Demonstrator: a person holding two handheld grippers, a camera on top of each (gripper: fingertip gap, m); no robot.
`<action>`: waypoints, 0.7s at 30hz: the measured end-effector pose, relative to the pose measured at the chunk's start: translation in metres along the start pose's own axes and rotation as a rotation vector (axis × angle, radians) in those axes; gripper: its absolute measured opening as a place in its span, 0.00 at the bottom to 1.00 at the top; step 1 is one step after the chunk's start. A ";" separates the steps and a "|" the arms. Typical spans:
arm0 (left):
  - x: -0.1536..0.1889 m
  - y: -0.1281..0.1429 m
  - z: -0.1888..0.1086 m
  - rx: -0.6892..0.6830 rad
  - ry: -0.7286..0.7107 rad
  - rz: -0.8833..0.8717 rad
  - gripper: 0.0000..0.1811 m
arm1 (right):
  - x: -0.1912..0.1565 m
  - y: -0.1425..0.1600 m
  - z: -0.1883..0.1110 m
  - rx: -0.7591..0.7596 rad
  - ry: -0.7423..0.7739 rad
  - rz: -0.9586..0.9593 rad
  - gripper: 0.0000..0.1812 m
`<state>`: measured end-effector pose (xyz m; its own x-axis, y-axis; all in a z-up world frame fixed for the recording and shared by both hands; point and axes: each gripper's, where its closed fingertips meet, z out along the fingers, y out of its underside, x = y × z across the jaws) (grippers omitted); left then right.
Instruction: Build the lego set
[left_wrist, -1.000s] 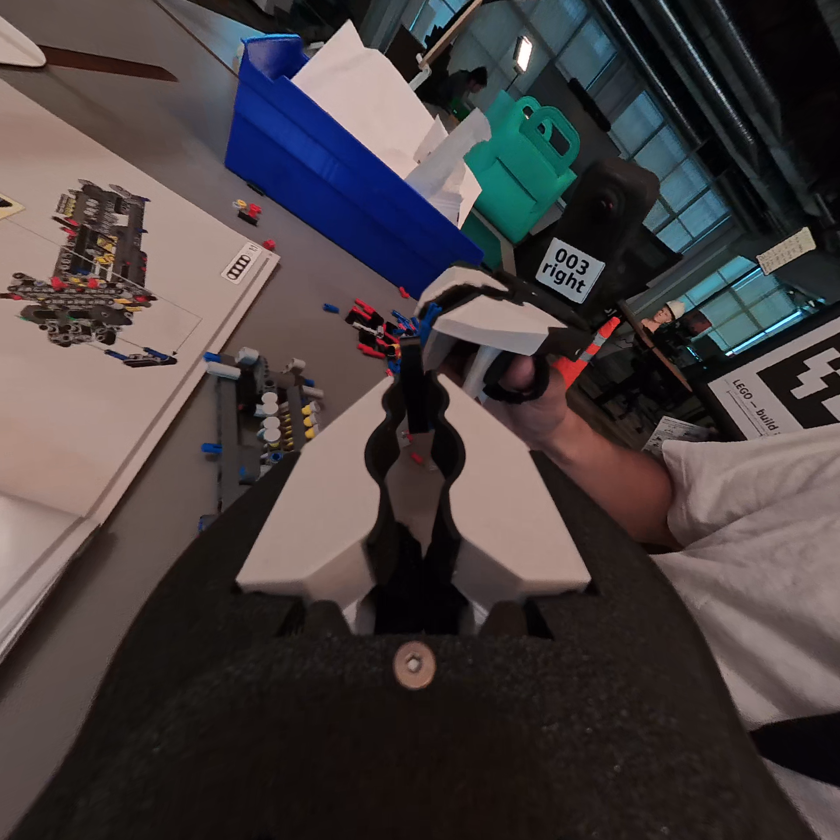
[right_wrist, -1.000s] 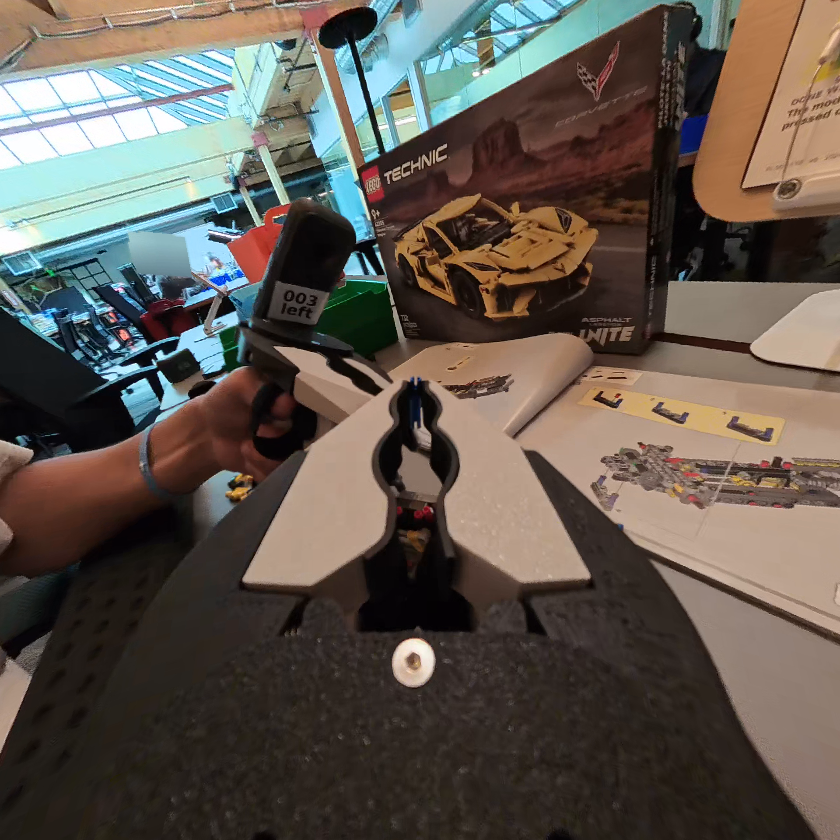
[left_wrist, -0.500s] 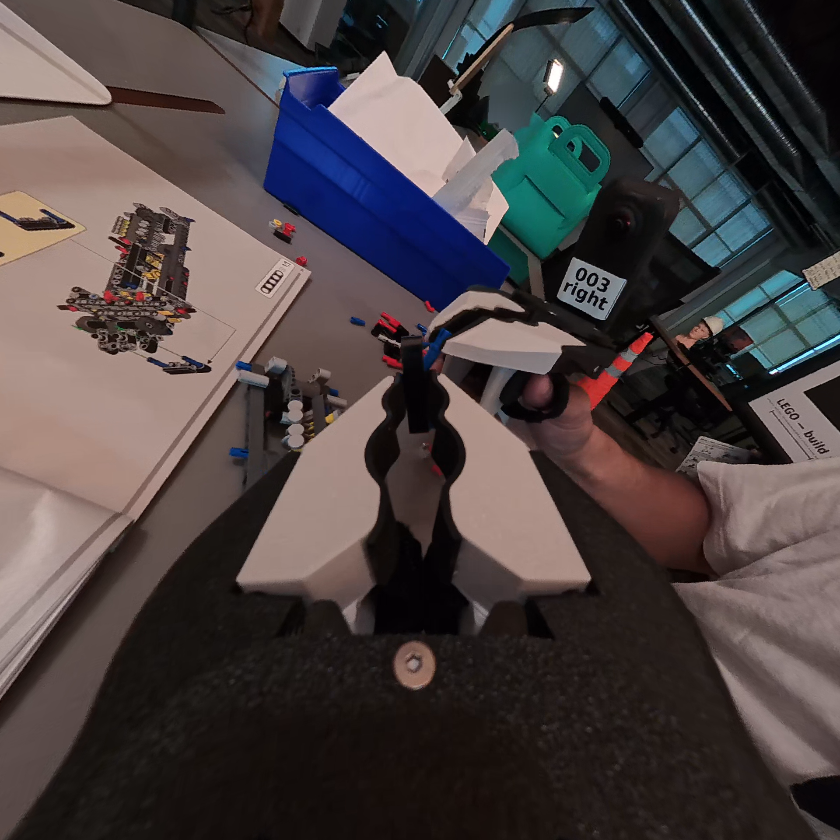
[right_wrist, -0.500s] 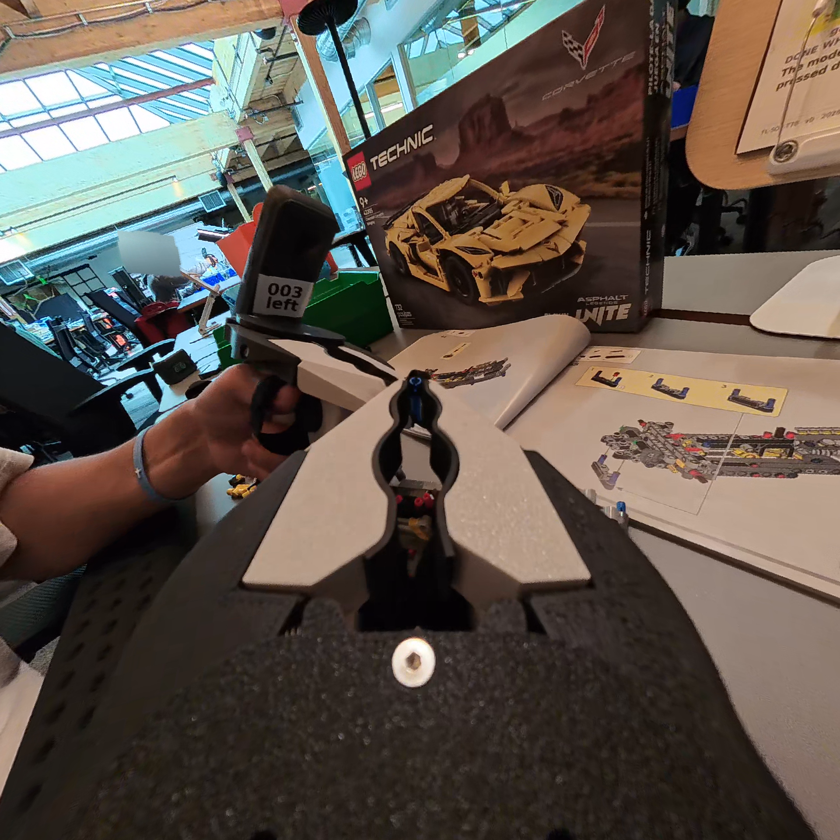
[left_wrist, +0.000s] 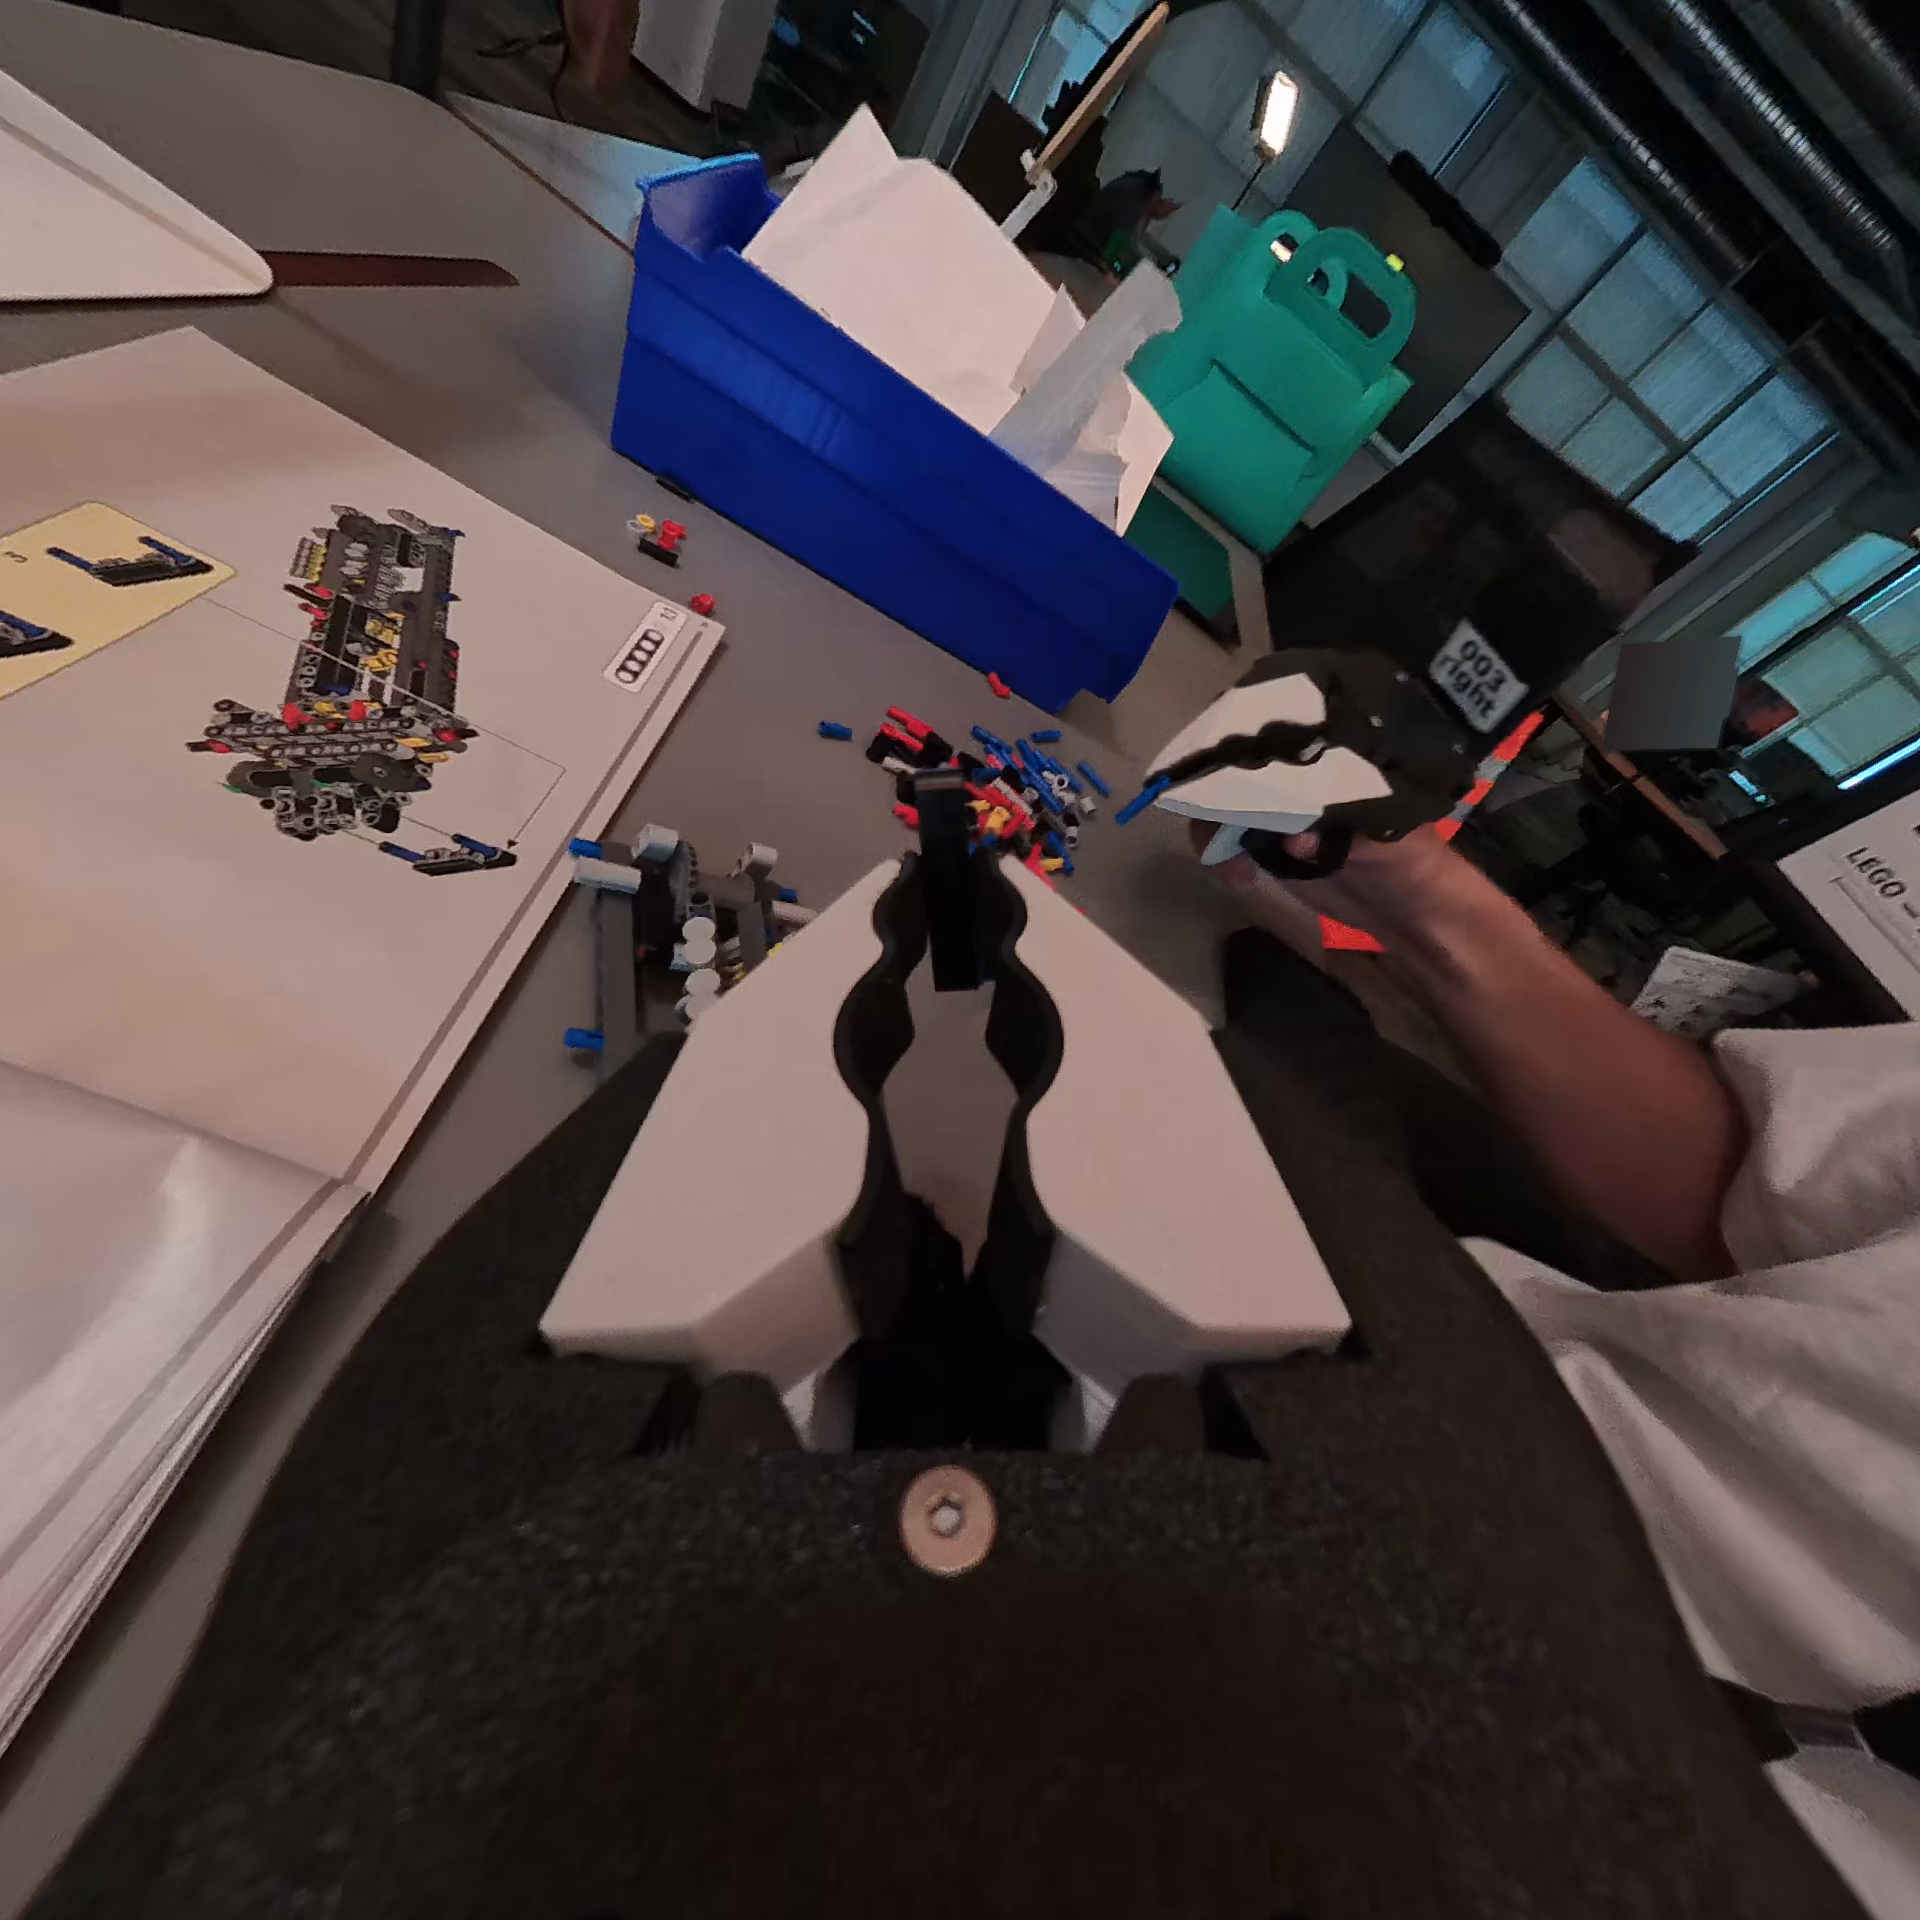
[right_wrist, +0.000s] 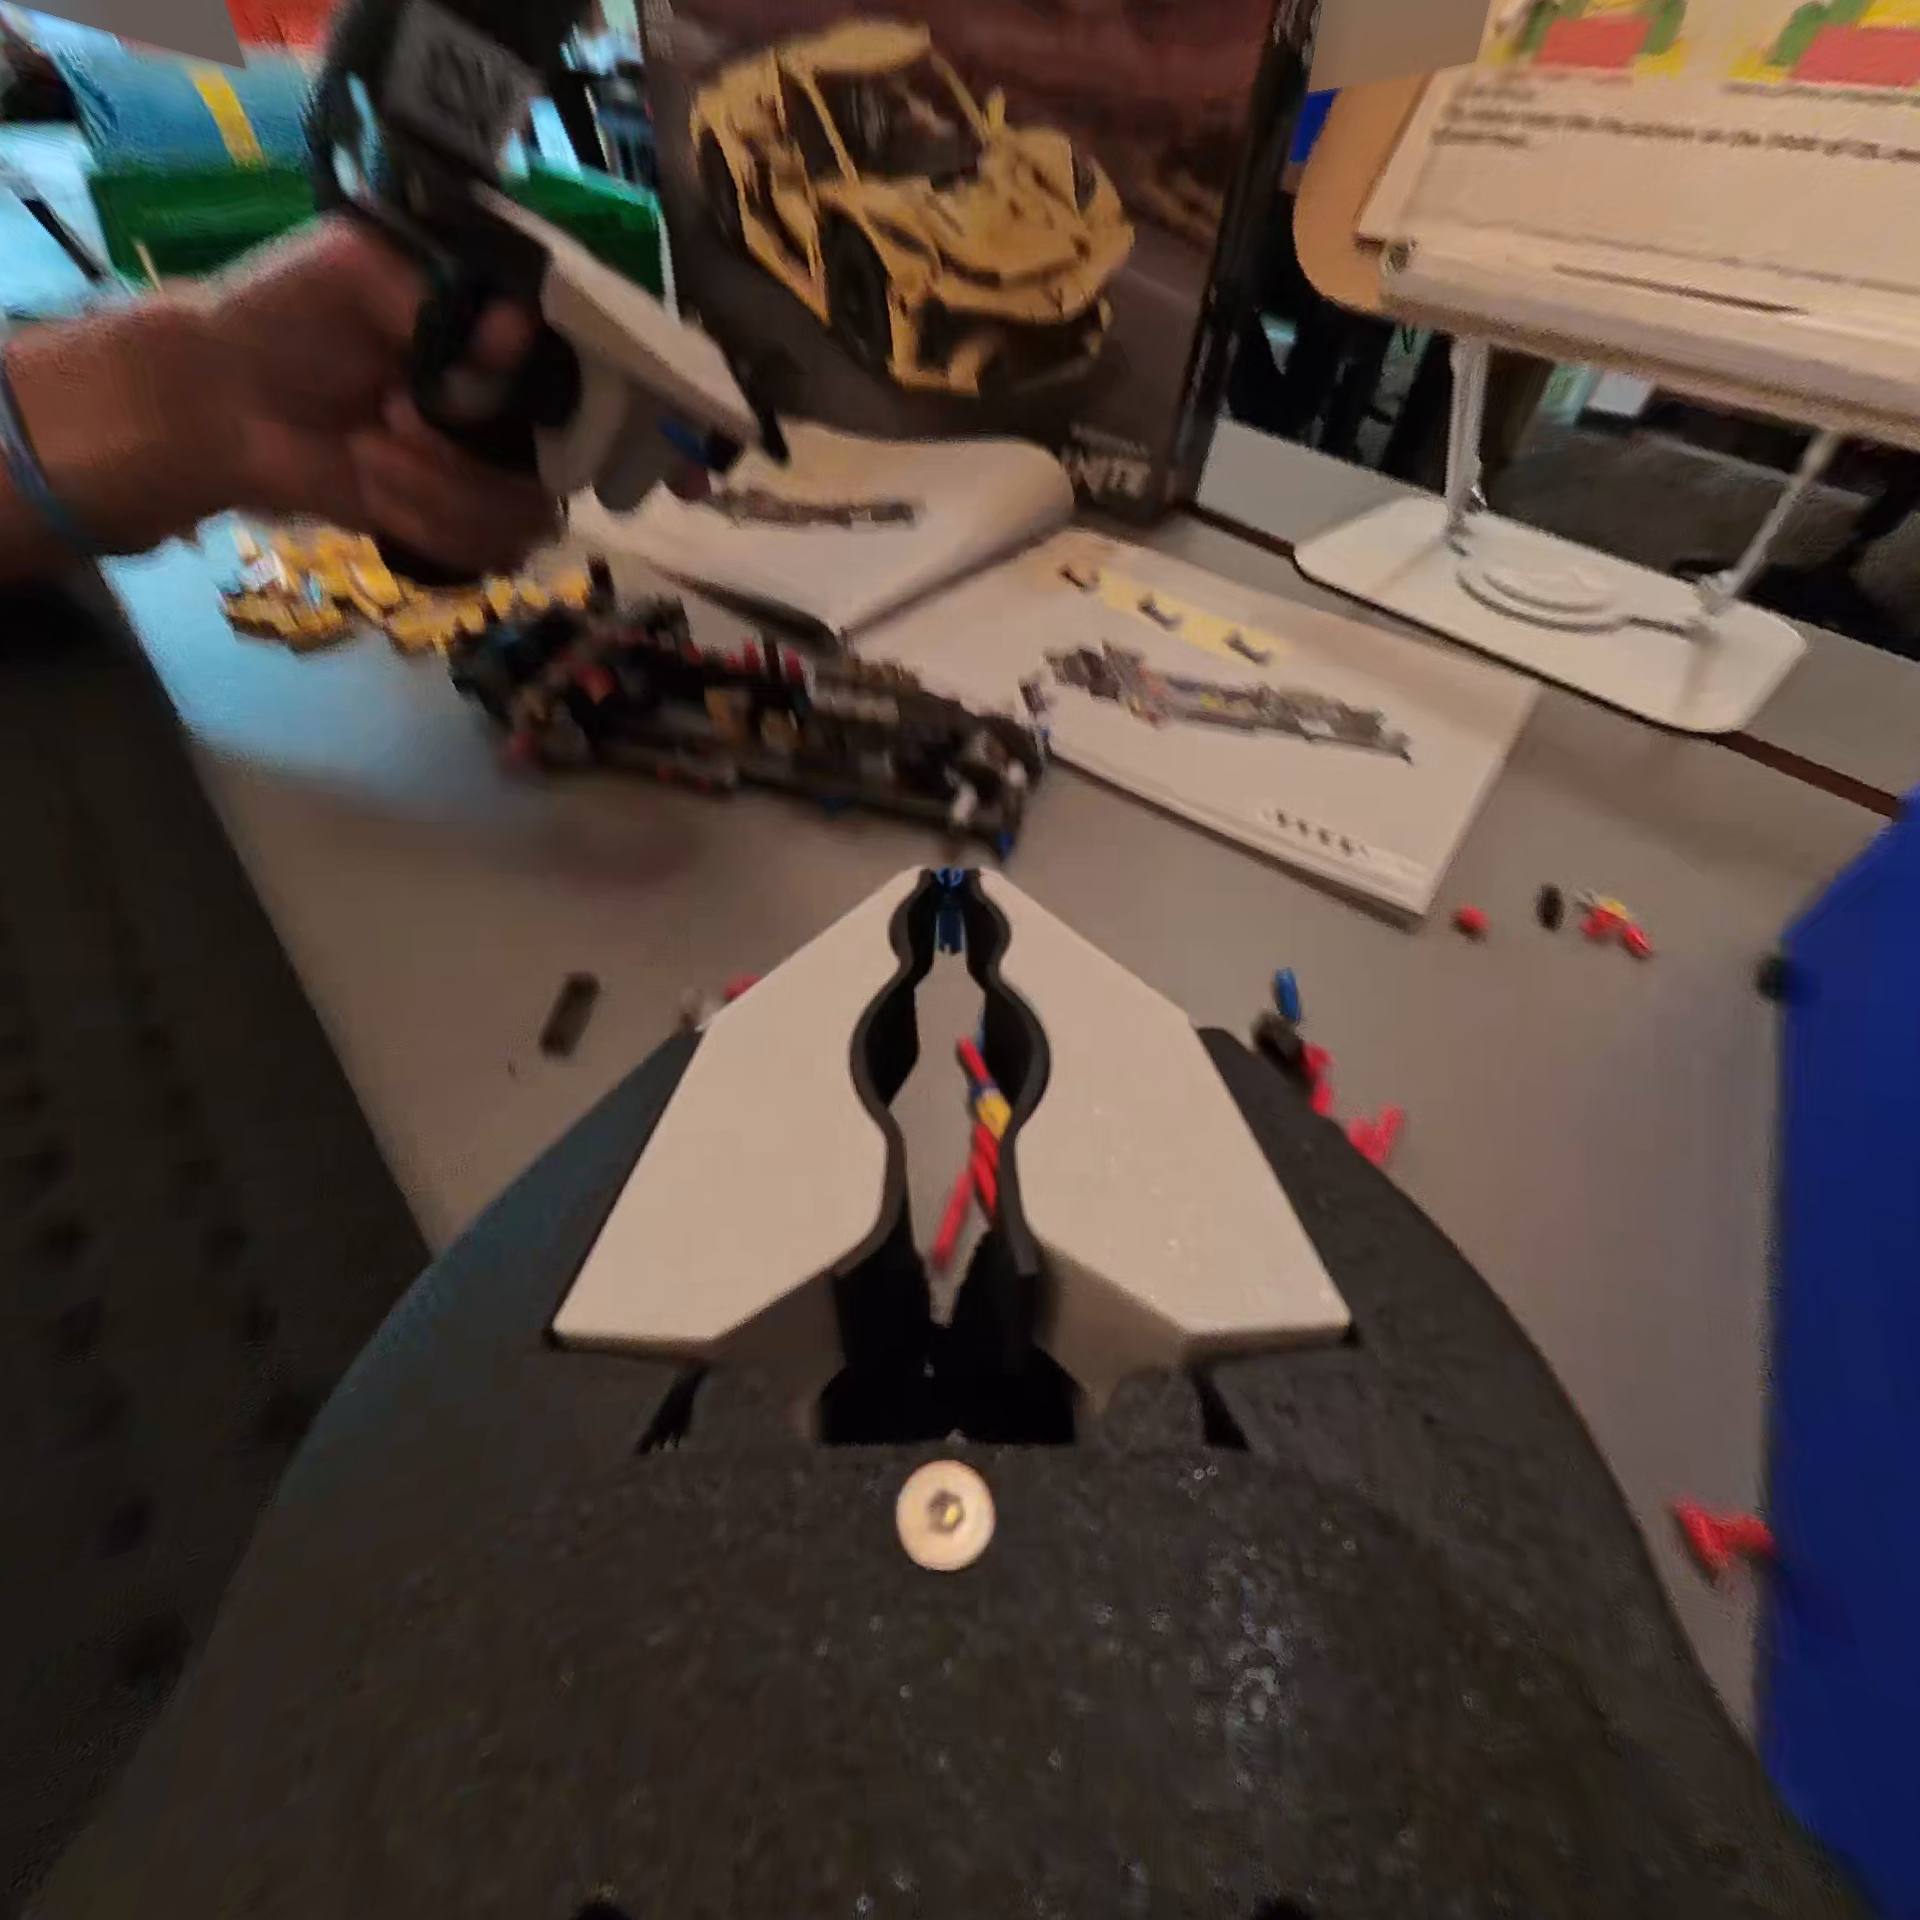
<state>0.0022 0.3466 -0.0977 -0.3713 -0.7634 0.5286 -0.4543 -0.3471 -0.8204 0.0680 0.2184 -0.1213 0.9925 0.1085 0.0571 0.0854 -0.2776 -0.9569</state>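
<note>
Both grippers have drawn apart since the earlier frame, when their tips nearly met.

Left wrist view: the left gripper (left_wrist: 951, 883) has its jaws narrowed on a dark beam (left_wrist: 948, 894), long axis running straight out from the tips; the right gripper (left_wrist: 1164, 795) sits off to the jaws' right (blue pin at its tip).

Right wrist view: the right gripper pinches the blue pin (right_wrist: 948, 909), and the chassis (right_wrist: 748, 717) lies ahead, slightly left, lengthwise across.
</note>
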 end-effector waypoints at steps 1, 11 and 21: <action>-0.001 0.003 0.003 -0.011 -0.012 0.012 0.04 | 0.003 0.015 -0.013 -0.044 0.013 -0.028 0.02; -0.001 0.013 0.010 -0.045 -0.008 0.009 0.04 | 0.023 0.082 -0.060 -0.304 0.050 0.178 0.02; -0.003 0.011 0.008 -0.040 -0.014 0.014 0.04 | 0.021 0.092 -0.066 -0.357 0.061 0.162 0.02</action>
<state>0.0048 0.3401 -0.1100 -0.3668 -0.7756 0.5138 -0.4816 -0.3142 -0.8181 0.1025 0.1325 -0.1895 0.9981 -0.0179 -0.0597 -0.0584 -0.6019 -0.7965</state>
